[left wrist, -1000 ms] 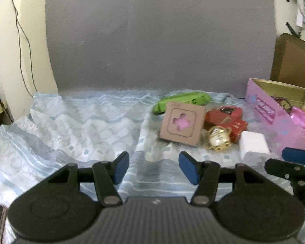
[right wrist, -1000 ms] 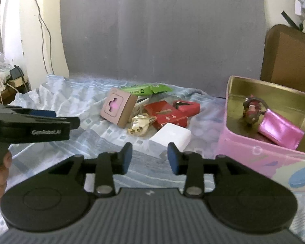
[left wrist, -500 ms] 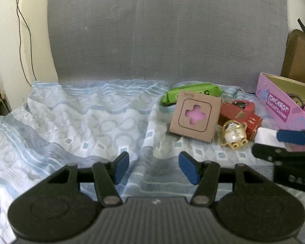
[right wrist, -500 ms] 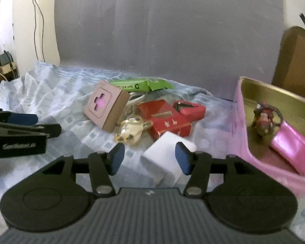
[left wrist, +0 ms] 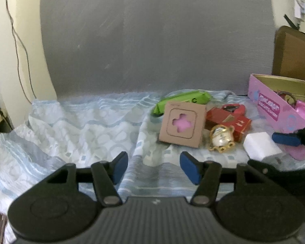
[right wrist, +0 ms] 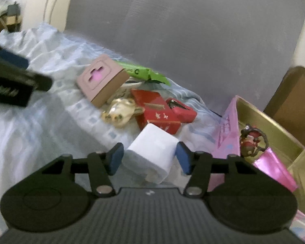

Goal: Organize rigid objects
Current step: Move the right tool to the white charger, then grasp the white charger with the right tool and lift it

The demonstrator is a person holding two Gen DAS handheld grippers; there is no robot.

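The bed [left wrist: 75, 126] has a blue and white sheet, and the things lie in a heap on its right side. The pink tin [right wrist: 229, 130] stands at the far right, with its lid off. Inside it are a shiny pink pouch [right wrist: 274, 168] and a small red charm [right wrist: 252, 140].

A second ago the right gripper [right wrist: 148, 158] was back from the heap. Now it has come close and tipped to one side. Its fingers are spread wide, one on each side of the white block [right wrist: 152, 152]. The pads look very near the block, but I cannot tell if they touch it yet. The block rests on the sheet, just beside the tin and in front of the red box [right wrist: 156, 109].

The left gripper [left wrist: 153, 165] hangs over the bare sheet. It is spread wide too and holds nothing. It has hardly moved.

The brown card box [left wrist: 183, 126], the green packet [left wrist: 181, 101] and the gold piggy toy [left wrist: 221, 138] are waiting in the heap.

So I think the white block is next. The right gripper needs to squeeze it and carry it over into the tin.
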